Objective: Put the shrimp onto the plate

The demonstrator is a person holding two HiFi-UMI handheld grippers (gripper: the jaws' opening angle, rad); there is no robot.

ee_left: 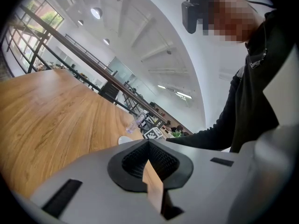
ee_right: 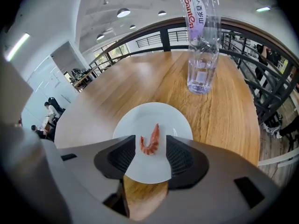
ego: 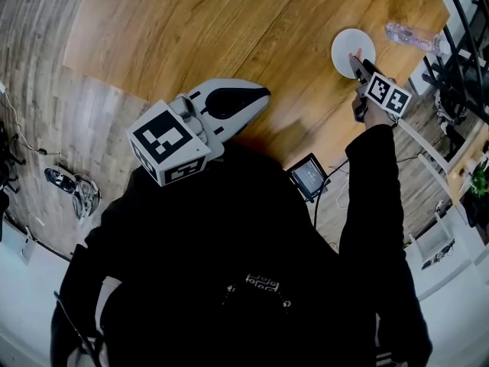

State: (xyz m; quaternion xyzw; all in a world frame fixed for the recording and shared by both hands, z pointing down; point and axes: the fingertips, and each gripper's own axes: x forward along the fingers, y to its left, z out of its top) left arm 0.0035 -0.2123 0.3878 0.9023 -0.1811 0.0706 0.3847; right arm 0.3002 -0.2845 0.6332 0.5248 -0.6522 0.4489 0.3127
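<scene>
An orange-pink shrimp (ee_right: 150, 141) lies curled on a round white plate (ee_right: 140, 120) on the wooden table. My right gripper (ee_right: 150, 146) hovers just above it, open, with the shrimp in the gap and neither pad touching it. From the head view the right gripper (ego: 359, 61) reaches over the near edge of the plate (ego: 344, 46) at the table's far right. My left gripper (ego: 263, 96) is held back close to the body over the near table edge, its jaws closed tip to tip with nothing in them (ee_left: 148, 146).
A clear water bottle (ee_right: 202, 41) stands just beyond the plate, near the table's rounded end and a black railing (ee_right: 261, 73). A small screen device (ego: 309, 176) hangs at the near table edge. Bare wooden tabletop (ego: 229, 29) stretches to the left.
</scene>
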